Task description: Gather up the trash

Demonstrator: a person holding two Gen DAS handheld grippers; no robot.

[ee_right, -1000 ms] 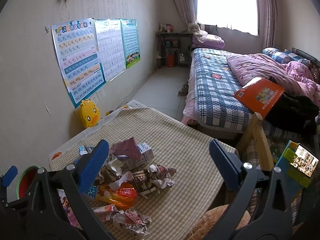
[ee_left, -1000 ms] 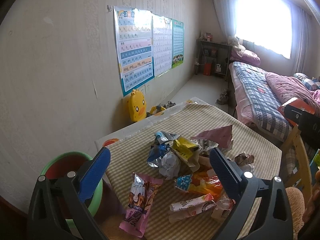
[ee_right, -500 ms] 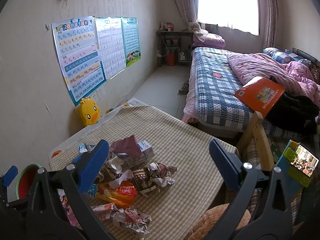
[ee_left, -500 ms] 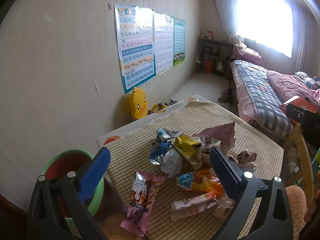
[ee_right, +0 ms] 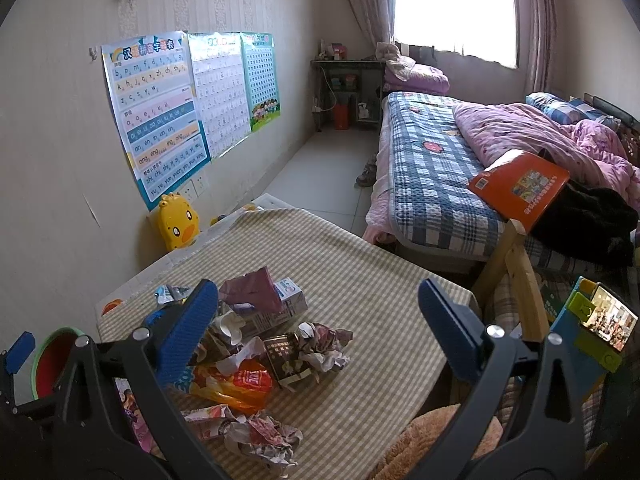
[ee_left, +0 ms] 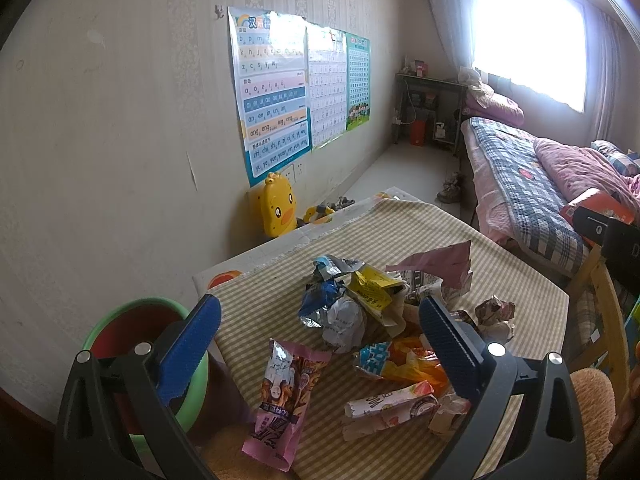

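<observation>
The left gripper (ee_left: 320, 330) hangs above the near end of the tabletop (ee_left: 424, 224) with its blue-padded jaws spread wide and nothing between them. Directly ahead of it and slightly below lies the trash pile (ee_left: 372, 304): a pink snack wrapper (ee_left: 286, 396) closest, between the jaws, then a crumpled silver-blue foil packet (ee_left: 324, 304), a yellow wrapper (ee_left: 374, 290) and an orange bag (ee_left: 404, 364) toward its right finger. A green-rimmed bin (ee_left: 144, 316) sits just behind its left finger, off the tabletop's edge. The right gripper (ee_right: 318, 320) is likewise spread apart and holds nothing, hovering over the checked cloth; the trash lies ahead and to its left, with a small milk carton (ee_right: 286, 298) and a brown crumpled wrapper (ee_right: 296, 354) nearest its left finger. A yellow duck toy (ee_right: 178, 222) stands far ahead by the wall.
</observation>
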